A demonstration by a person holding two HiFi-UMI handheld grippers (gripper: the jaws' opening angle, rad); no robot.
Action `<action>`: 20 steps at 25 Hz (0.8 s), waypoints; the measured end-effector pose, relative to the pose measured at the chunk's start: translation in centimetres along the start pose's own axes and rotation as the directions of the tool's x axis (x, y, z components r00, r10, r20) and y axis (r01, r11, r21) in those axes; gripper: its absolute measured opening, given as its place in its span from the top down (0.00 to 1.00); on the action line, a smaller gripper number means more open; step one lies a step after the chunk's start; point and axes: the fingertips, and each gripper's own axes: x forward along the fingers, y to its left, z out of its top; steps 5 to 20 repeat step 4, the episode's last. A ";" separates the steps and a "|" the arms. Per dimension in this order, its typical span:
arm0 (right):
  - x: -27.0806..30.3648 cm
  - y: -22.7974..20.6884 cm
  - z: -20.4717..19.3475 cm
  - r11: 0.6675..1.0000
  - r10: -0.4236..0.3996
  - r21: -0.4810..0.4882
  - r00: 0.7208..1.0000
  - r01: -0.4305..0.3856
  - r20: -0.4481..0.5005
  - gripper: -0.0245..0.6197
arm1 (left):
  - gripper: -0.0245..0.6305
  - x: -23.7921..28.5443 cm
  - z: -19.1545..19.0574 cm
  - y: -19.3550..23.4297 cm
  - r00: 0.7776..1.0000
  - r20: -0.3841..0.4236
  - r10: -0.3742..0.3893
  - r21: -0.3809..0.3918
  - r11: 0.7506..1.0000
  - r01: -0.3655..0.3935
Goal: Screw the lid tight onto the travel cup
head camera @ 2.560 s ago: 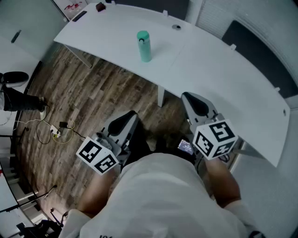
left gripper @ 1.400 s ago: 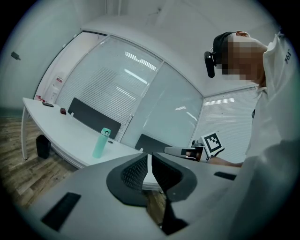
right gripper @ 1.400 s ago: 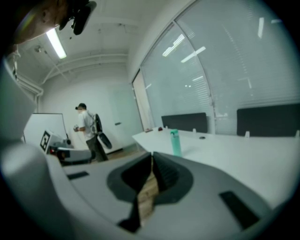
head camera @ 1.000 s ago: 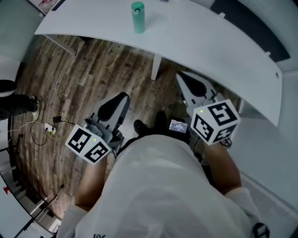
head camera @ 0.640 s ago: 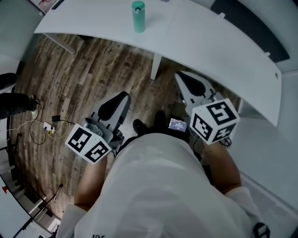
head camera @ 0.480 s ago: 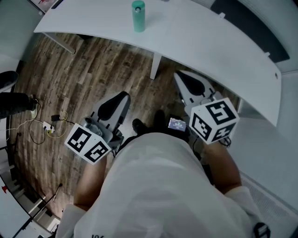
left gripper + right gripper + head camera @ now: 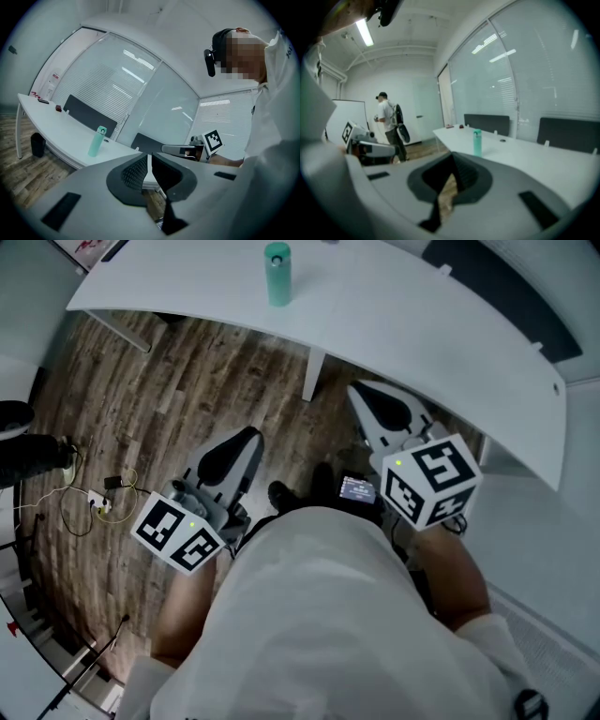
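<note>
Holding nothing, left tongs [image 7: 149, 163] and right tongs [image 7: 453, 172] meet (bystander [image 7: 388, 124]: right gripper view only).

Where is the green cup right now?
In the head view, the green travel cup stands upright near the top left, on the white table, toward its left end.

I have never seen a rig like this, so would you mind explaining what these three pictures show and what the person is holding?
There is no robot here: a person holds a clamp tool, called a gripper, in each hand. The head view comes from a camera on the person's head, looking down at their body, the wooden floor and a white table. The other two views come from cameras riding on the left gripper and the right gripper, looking along their jaws. On the table stands a green travel cup, upright, with its lid on top. Both grippers are shut and empty, well short of the cup.
</note>
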 end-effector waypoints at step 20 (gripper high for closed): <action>0.9 0.3 0.9 1.000 0.009 -0.021 1.000 -0.009 0.015 0.93 | 0.89 -0.3 0.7 0.6 1.000 0.012 0.011 0.013 1.000 -0.011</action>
